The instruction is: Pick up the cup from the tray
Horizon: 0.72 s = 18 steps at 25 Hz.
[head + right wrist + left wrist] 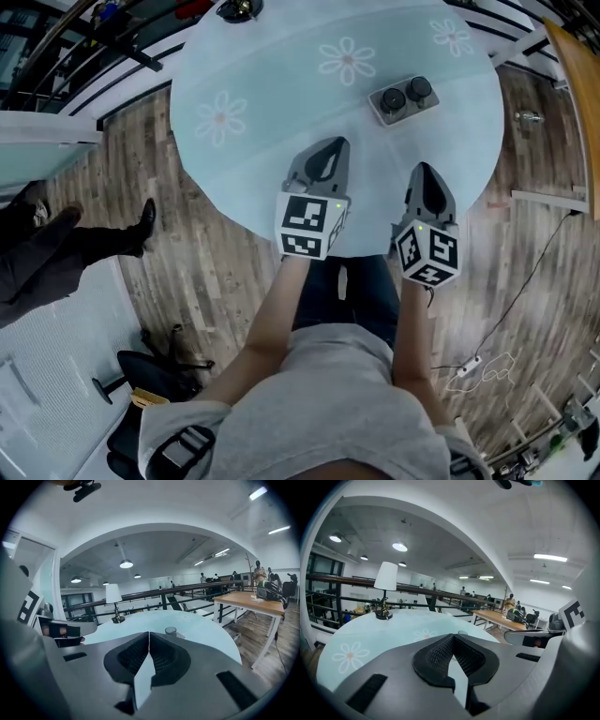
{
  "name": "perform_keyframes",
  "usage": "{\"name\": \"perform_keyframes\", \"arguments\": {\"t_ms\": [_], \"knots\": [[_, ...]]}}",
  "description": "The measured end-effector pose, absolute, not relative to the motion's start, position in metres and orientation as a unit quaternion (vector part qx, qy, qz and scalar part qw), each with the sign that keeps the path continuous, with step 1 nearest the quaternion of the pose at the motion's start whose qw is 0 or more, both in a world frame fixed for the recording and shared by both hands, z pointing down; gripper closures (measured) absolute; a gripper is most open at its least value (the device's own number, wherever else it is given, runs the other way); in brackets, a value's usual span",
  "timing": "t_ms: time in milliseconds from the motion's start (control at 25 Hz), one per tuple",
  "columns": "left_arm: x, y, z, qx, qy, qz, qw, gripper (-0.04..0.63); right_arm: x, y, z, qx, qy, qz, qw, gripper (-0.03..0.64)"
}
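A small grey tray (405, 116) lies on the far right part of the round pale-blue table (262, 75), and two dark cups (392, 98) (419, 89) stand on it. My left gripper (332, 143) hovers over the table's near part, left of the tray, jaws shut and empty. My right gripper (424, 170) is at the near table edge, just short of the tray, also shut with nothing in it. In the right gripper view one cup (170, 630) stands just beyond the shut jaw tips (149, 633). The left gripper view shows shut jaws (452, 637) and only a cup rim (462, 633).
A table lamp (114, 602) with a white shade stands at the table's far edge, its base (239, 9) at the top of the head view. A railing (356, 581) runs behind. A wooden table (255, 601) stands to the right. Someone's shoes (103, 239) are on the floor at left.
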<state>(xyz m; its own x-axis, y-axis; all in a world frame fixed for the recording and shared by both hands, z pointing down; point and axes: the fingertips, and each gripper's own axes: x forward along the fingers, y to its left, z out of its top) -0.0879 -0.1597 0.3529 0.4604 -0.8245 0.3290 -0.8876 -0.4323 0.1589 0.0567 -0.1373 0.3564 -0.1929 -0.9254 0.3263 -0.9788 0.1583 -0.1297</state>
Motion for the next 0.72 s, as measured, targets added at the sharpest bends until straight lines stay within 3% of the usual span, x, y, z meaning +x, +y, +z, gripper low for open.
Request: {"name": "perform_keyframes", "arguments": {"t_ms": [720], "knots": [[-0.055,-0.227,0.386,0.816,-0.536,0.138,0.166,0.589,0.105,-0.231,0.408,0.609,-0.763,0.181,0.122,0.607]]}}
